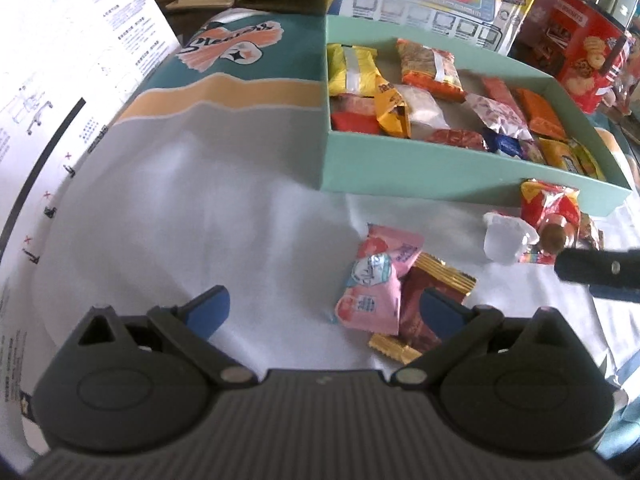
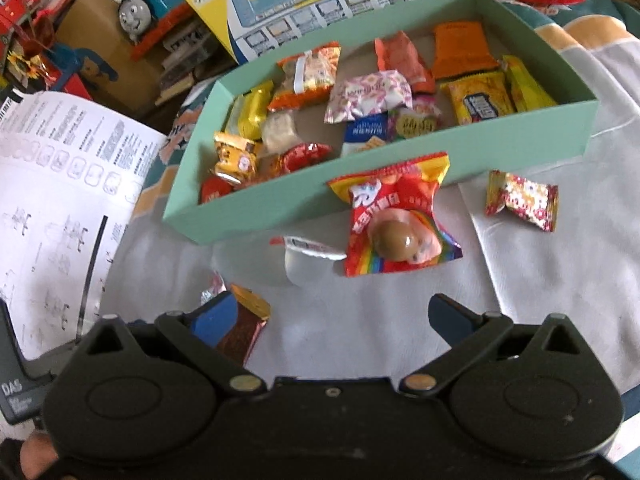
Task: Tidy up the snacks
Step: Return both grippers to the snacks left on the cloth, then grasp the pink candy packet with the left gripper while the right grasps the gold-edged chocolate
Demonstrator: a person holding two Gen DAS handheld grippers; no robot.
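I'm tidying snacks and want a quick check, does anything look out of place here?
Yes. Several snacks lie outside the green box: a red packet leaning on its front wall, a clear jelly cup tipped over, a small red-yellow wrapper, and pink packets.

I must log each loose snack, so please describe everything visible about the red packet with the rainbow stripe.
The red, glossy plastic packet with the rainbow stripe lies flat on the white cloth, its crimped top edge against the mint-green box wall. A clear window shows a round brown sweet. It looks sealed and ungripped.
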